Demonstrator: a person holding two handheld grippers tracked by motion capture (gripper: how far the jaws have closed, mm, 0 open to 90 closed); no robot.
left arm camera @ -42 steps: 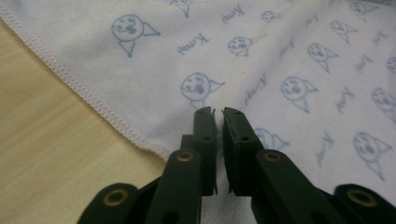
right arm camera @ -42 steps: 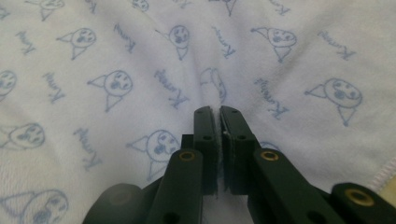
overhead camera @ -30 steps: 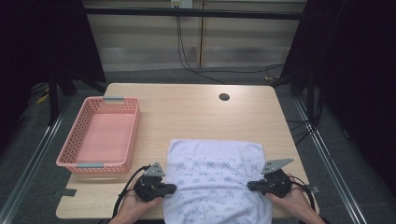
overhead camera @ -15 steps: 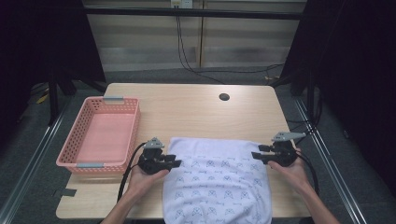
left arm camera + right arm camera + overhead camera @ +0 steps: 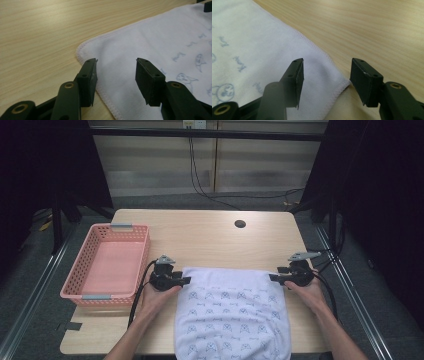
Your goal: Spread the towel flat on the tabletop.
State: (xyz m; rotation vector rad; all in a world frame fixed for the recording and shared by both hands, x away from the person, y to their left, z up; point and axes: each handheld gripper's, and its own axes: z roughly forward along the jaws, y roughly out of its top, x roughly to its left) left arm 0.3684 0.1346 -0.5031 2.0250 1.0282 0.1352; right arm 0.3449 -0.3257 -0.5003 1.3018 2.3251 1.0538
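Towel (image 5: 232, 312), white with a small blue print, lying flat on the worktop (image 5: 210, 237) with its near portion hanging over the front edge; its two far corners are spread apart. Left hand-held gripper (image 5: 184, 280) and right hand-held gripper (image 5: 274, 277) each sit at a far corner, jaws having just been opening and now spread, cloth lying beneath them but unpinched (see both gripper views). The spreading step appears done; folding, or transfer to the pink basket (image 5: 111, 262) well to the left, seemingly remains.
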